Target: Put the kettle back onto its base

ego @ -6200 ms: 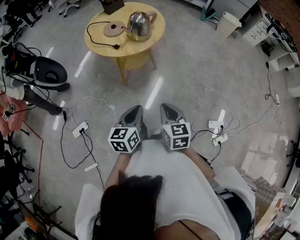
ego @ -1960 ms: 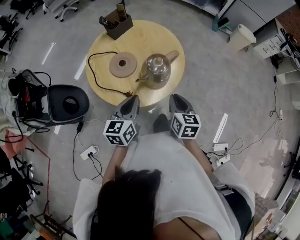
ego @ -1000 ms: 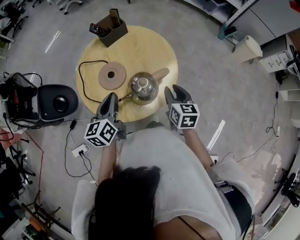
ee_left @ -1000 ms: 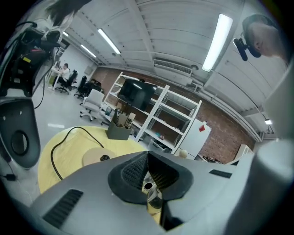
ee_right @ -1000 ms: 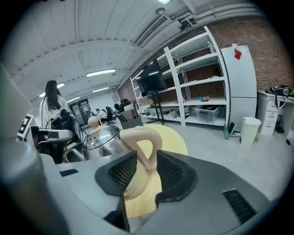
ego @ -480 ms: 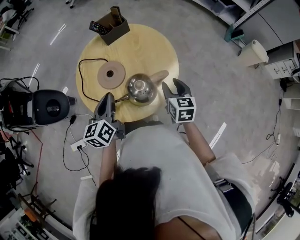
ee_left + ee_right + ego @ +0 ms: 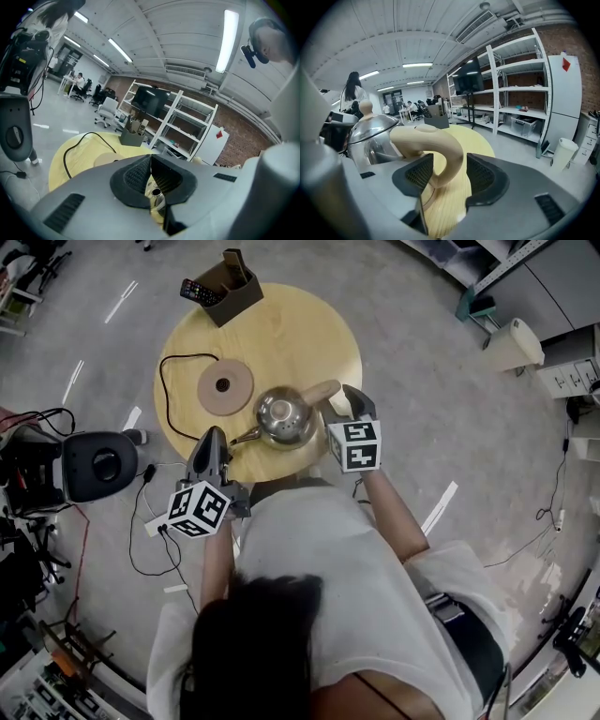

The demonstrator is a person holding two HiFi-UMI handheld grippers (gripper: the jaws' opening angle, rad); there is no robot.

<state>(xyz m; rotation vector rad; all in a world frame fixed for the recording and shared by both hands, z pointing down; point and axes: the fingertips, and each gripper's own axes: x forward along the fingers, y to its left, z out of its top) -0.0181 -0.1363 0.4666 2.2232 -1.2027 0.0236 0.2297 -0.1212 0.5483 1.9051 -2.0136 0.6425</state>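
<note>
Kettle [image 7: 286,420] on table [image 7: 309,329], base [image 7: 224,386] left of it, holder [image 7: 232,285] behind

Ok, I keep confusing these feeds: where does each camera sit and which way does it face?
Head view: on the person's head, facing steeply down at table, kettle, base; hair, arms, left tool, right tool show.
Left gripper view: on the left tool, along its shut jaws, over the table to shelves.
Right gripper view: on the right tool; its jaws have just been opening around the kettle handle.
Shared: table in all three.

Apparently short-sleeved white top [image 7: 319,587]; grey left tongs [image 7: 211,435], right tongs [image 7: 345,401], 2 black-and-white marker cubes [image 7: 199,510]
</note>
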